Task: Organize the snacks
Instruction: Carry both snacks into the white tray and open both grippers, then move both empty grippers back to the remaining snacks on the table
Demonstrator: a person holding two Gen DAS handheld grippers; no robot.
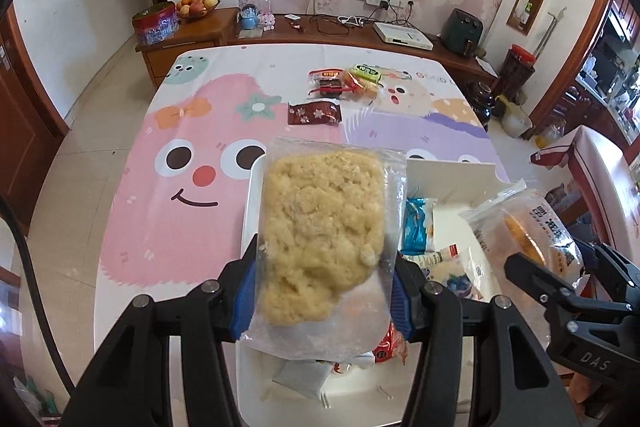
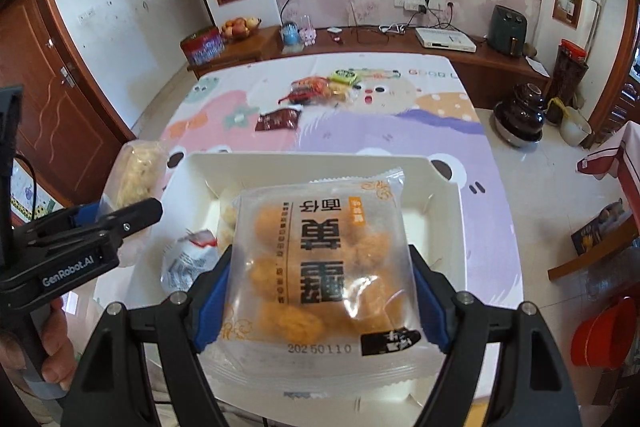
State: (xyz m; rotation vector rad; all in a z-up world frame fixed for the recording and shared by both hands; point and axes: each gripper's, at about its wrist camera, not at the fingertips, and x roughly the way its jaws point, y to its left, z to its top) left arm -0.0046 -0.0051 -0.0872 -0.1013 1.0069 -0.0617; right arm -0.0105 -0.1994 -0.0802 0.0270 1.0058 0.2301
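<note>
The left claw pinched a clear pack of pale rice cake by its two long edges, the blue pads pressing the film rather than the brittle cake, which probably kept it from crumbling. It was held above the left end of the white bin, apart from the snacks already lying inside.

The right claw was clamped the same way on a bag of orange puffs, gripped at both side seams over the bin's middle. Each pack hung over its own part of the bin, so both could likely be dropped without the claws colliding.

A blue pack and others lay in the bin already. A dark red sachet and a small pile of snacks waited farther off on the worktop, so the job looked partly done.
</note>
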